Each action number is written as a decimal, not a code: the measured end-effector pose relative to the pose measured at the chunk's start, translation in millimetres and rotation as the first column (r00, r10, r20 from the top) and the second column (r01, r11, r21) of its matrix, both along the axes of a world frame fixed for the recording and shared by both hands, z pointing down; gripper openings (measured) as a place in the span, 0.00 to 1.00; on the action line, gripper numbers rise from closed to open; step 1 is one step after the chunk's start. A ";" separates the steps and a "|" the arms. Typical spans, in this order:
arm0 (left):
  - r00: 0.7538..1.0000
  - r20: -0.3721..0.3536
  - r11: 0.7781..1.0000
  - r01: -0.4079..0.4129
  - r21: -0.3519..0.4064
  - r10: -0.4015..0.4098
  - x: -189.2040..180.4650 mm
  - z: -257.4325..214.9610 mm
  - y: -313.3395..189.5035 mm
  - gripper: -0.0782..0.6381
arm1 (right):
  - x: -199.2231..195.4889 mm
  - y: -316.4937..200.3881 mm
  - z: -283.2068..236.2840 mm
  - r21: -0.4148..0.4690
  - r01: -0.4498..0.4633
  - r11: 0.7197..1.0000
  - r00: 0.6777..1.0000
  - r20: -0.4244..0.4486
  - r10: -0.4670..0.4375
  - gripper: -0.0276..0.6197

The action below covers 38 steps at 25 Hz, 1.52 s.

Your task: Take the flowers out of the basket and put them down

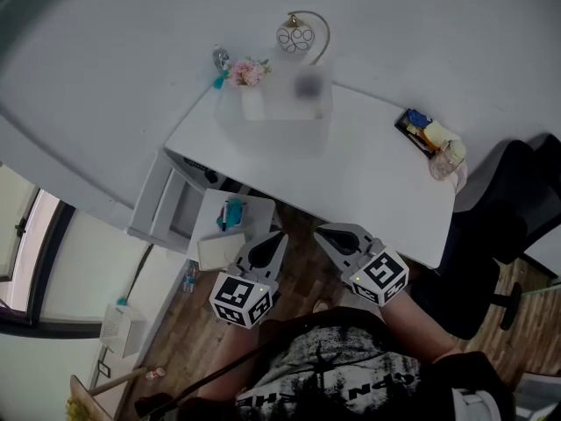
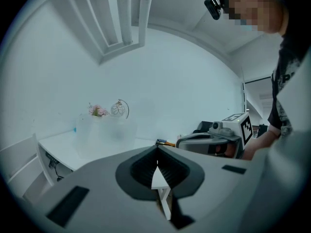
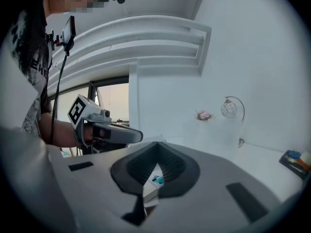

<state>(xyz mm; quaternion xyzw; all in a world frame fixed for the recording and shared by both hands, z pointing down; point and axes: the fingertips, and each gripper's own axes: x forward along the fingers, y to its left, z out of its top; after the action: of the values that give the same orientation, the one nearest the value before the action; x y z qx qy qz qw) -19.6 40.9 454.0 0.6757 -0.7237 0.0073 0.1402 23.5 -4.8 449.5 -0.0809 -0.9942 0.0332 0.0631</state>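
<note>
The left gripper (image 1: 277, 237) hangs short of the table's (image 1: 377, 182) near edge, jaws pressed together on nothing. The pink flowers (image 1: 248, 73) stand in the pale basket (image 1: 272, 121) at the table's far left corner, untouched. The right gripper (image 1: 324, 231), just beside the left, is likewise closed and empty. By my reading nothing is done yet: reaching, lifting out and setting down are all left.

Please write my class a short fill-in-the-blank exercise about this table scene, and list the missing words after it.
1. The flowers at the white basket are ____ in colour.
2. The jaws of the left gripper and the right gripper hold nothing and are ____ rather than open.
3. In the head view, the black chair stands at the ____ end of the white table.

Missing words: pink; shut; right.
</note>
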 end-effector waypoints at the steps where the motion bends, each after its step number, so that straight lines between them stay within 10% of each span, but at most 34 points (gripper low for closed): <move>1: 1.000 0.002 1.000 -0.002 -0.002 0.002 -0.7 1.0 -6.2 0.13 | -1.7 -4.9 3.6 -0.002 0.003 1.000 1.000 -0.003 -0.003 0.07; 18: 1.000 0.000 0.999 -0.028 -0.032 0.028 -34.2 11.9 -51.1 0.13 | -38.3 -48.0 23.6 -0.032 -0.004 0.999 1.000 -0.023 0.003 0.07; 38: 0.987 -0.017 0.987 -0.158 0.020 0.158 -201.2 -4.8 -106.8 0.13 | -207.1 -102.7 4.2 0.004 -0.092 0.996 0.995 -0.033 0.092 0.07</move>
<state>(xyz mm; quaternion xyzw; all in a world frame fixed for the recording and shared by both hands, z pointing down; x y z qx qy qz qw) -220.8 -65.9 449.2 0.7322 -0.6666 0.0055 0.1395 -183.6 -107.4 453.7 -0.0345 -0.9957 0.0359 0.0781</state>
